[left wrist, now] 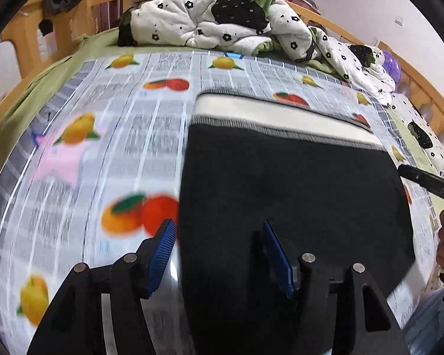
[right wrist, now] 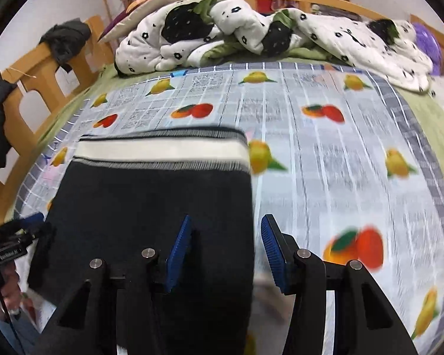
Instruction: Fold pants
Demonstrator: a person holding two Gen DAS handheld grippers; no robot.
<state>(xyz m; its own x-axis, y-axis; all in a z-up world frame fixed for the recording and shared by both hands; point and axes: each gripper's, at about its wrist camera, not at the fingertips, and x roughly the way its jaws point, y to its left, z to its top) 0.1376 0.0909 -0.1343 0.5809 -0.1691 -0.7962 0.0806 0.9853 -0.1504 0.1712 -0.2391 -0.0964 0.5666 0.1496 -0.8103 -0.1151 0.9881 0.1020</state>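
Both grippers hover low over the bed, jaws spread wide, gripping nothing: left gripper (left wrist: 219, 254) straddles the left edge of the dark knit pants (left wrist: 293, 195), right gripper (right wrist: 226, 251) their right edge. Pants lie flat on a fruit-print sheet (right wrist: 325, 159).

A: What do the pants (left wrist: 293, 195) look like?

B: They are dark, almost black, with a cream band and grey ribbed trim at the waist (left wrist: 281, 115).

A: And how do they lie?

B: Flat on the bed, waist at the far end, folded into a neat, smooth block with straight side edges. The near end is hidden in both views.
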